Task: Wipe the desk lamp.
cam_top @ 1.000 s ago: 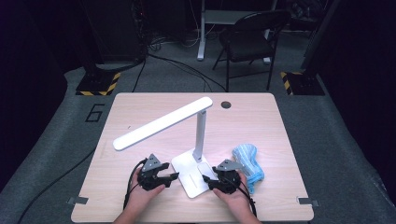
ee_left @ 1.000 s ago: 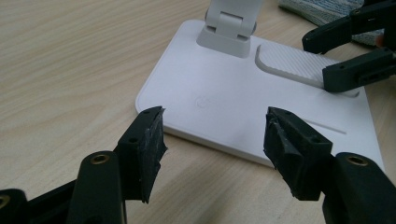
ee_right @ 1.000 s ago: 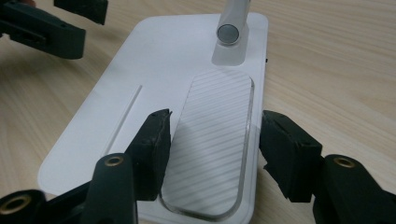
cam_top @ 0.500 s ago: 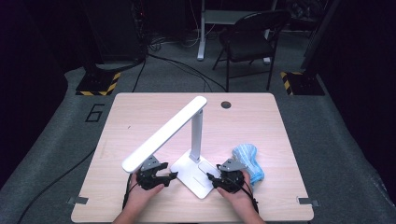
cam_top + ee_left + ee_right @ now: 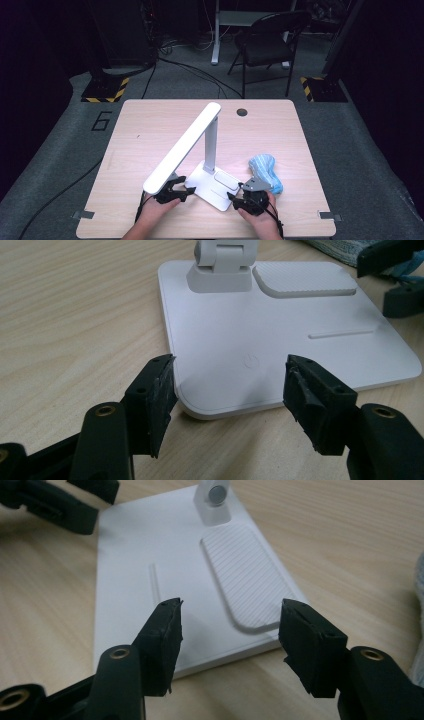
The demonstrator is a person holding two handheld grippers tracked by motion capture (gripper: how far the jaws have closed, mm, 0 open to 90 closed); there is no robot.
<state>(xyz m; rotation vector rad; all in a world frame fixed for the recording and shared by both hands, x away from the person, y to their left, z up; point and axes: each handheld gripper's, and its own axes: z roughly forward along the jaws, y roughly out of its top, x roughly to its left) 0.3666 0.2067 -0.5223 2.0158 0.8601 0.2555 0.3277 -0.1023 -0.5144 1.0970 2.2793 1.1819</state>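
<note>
Right gripper view: lamp base just beyond spread right gripper.

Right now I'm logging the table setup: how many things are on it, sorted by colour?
White: 1, the desk lamp
Blue: 1, the cloth
Black: 2, the left gripper and the right gripper
Total: 4

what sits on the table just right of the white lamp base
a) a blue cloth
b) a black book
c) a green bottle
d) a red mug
a: in the high view a bunched blue cloth lies on the table just right of the lamp base, beyond the right claw.
</note>
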